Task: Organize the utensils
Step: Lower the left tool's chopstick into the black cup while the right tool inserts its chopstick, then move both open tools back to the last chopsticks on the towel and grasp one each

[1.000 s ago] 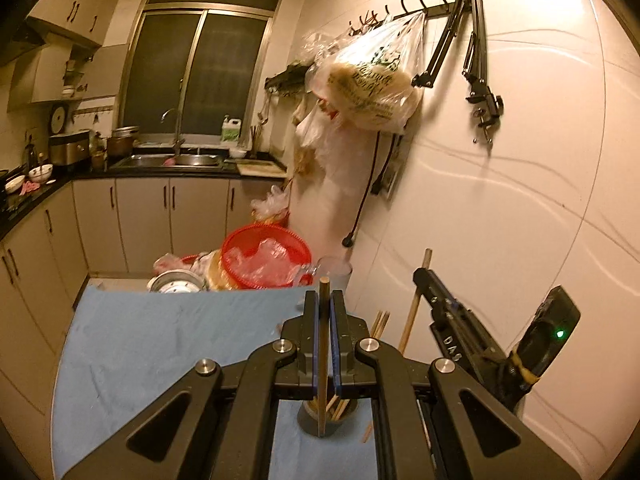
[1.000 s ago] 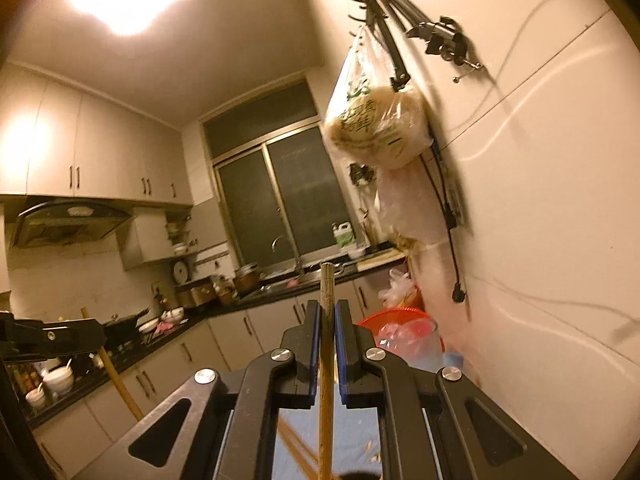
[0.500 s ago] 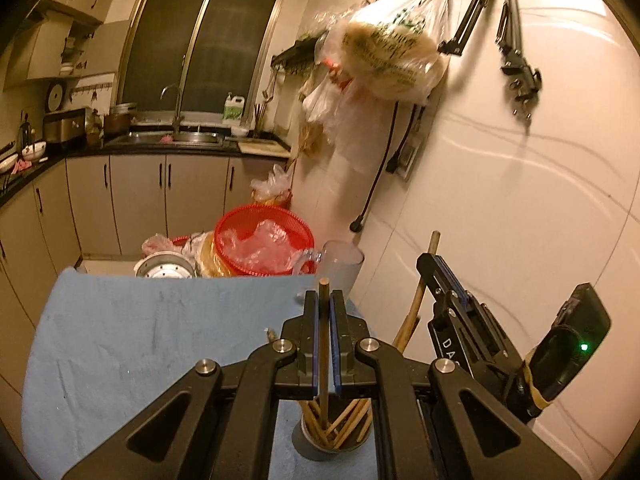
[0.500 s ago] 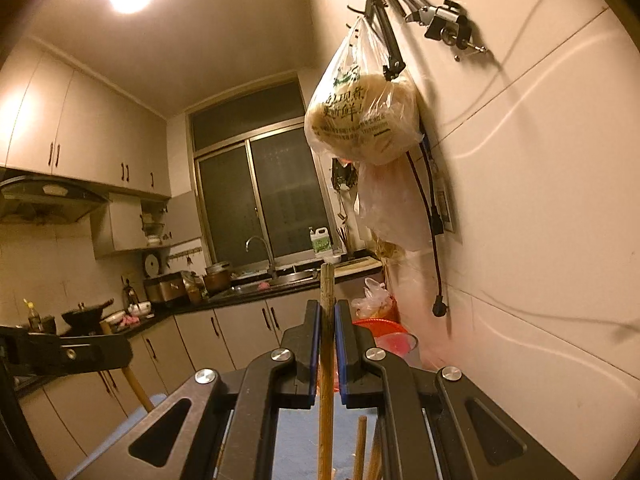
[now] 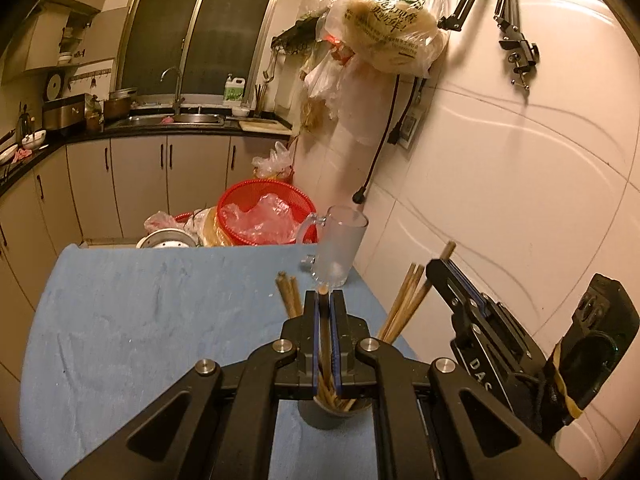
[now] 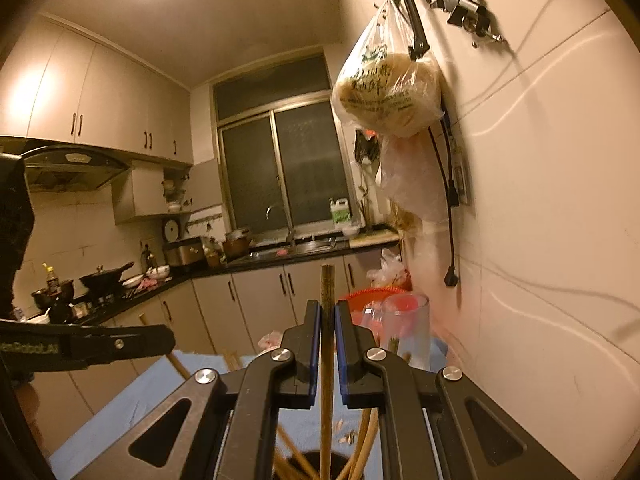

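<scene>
1. Left gripper (image 5: 325,300): clamped on upright chopstick (image 5: 325,332), lower end inside cup (image 5: 334,414).
2. Right gripper (image 6: 328,312): clamped on another stick (image 6: 327,344), over same cup on blue cloth (image 5: 140,312).

A home kitchen: sink (image 5: 176,119) under a window (image 5: 200,36), cabinets (image 5: 168,176), wok (image 6: 105,279) (on the hob beneath a range hood (image 6: 68,168)).

The left gripper (image 5: 325,312) is matte black, with two angular arms carrying triangular cut-outs and four round silver screws behind the fingers. Blue pads line the inner finger faces. The right gripper (image 6: 328,320) has the same build: black frame, blue pads, four silver screws. Seen beside the left one, its body bears white lettering, partly legible, and a yellow band.
</scene>
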`<state>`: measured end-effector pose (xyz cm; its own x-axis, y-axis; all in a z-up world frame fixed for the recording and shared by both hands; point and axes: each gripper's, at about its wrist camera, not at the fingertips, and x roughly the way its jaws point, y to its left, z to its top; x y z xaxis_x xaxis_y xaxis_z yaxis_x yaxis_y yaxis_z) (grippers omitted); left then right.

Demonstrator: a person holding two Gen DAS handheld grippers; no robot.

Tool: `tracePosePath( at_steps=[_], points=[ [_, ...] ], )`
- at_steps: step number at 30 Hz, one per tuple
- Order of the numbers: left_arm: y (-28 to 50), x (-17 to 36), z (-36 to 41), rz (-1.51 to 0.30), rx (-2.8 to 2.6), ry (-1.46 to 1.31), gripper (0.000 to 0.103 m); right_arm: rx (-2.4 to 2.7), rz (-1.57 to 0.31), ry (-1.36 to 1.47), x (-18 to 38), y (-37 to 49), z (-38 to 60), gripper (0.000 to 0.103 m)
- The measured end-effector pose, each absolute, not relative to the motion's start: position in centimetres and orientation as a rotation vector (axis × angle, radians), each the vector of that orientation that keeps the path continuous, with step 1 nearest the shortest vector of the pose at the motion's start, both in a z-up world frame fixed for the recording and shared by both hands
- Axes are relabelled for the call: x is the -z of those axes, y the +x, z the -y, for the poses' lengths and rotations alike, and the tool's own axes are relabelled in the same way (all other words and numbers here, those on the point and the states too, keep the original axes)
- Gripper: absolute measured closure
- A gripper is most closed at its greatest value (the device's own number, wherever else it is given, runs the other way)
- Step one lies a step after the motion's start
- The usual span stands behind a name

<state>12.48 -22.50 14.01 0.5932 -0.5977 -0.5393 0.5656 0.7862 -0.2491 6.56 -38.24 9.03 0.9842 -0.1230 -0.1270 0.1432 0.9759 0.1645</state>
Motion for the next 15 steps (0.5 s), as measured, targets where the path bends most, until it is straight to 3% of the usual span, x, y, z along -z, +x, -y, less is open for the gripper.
tracePosePath(
  at_steps=[6, 11, 15],
  points=[
    [12.9, -13.4, 21.7, -0.701, 0.649, -0.063, 0.097, 0.135, -0.246, 0.232, -8.4, 6.4, 39.1, 0.091],
    [12.1, -14.0, 20.6, -0.694, 0.646, -0.079, 0.075, 0.131, -0.226, 0.265, -9.7, 4.7, 39.6, 0.087],
    [11.0, -15.2, 19.5, -0.671, 0.639, -0.088, 0.074, 0.134, -0.182, 0.265, -11.4, 2.8, 39.3, 0.074]
  ],
)
